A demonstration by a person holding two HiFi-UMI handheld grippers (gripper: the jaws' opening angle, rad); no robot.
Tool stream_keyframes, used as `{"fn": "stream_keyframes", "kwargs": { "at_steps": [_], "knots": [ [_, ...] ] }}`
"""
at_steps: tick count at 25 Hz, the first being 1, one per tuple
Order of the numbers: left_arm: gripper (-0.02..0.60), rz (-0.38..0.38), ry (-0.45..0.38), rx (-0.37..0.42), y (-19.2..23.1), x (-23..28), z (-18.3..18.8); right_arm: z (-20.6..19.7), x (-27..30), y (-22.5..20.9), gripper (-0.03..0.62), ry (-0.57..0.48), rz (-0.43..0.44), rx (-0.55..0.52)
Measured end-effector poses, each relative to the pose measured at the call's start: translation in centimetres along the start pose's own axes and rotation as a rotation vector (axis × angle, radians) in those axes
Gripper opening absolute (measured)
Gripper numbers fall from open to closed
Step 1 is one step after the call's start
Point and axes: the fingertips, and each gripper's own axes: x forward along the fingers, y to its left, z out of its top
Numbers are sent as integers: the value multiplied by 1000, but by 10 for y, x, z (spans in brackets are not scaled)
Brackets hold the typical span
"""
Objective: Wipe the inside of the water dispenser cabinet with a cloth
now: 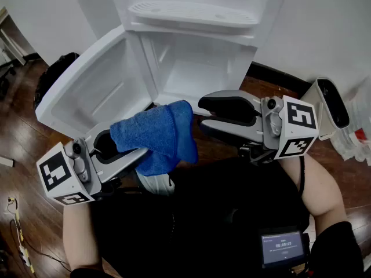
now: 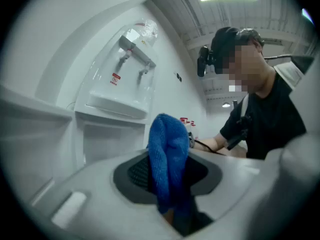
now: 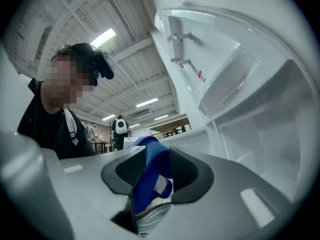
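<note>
A blue cloth hangs folded from my left gripper, which is shut on it low at the left of the head view. In the left gripper view the cloth stands pinched between the dark pads. My right gripper points left with its jaws apart, its tips just short of the cloth's right edge. In the right gripper view the cloth shows in the gap between the pads, which do not press on it. Ahead, the white dispenser cabinet stands open, its door swung to the left.
The dispenser's drip tray juts out above the cabinet, with the taps higher up. A white device and clear plastic items stand on the wooden floor at right. A black bag lies at left. A small screen sits near my right arm.
</note>
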Motion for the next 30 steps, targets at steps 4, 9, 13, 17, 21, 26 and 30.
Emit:
{"fn": "stream_keyframes", "kwargs": {
  "at_steps": [4,9,13,17,21,26,30],
  "knots": [
    [121,-1,3,-6,1,1,-2,10,-5,-8,74,-53,-56,-10],
    [121,-31,1,-16,-5,6,0,-9,11,4,501,18,5,38],
    [121,-64,12,-14,-16,17,-3,-35,34,36,557,99,128,100],
    [121,-100,15,-18,-26,23,-4,-56,51,52,558,151,178,102],
    [121,-114,52,-12,-29,24,-13,-52,41,43,305,139,170,94],
    [121,-88,56,9,-24,22,-12,-48,32,38,120,157,165,92],
    [123,-76,45,-12,-21,22,-12,-47,32,37,92,159,152,102]
  ]
}}
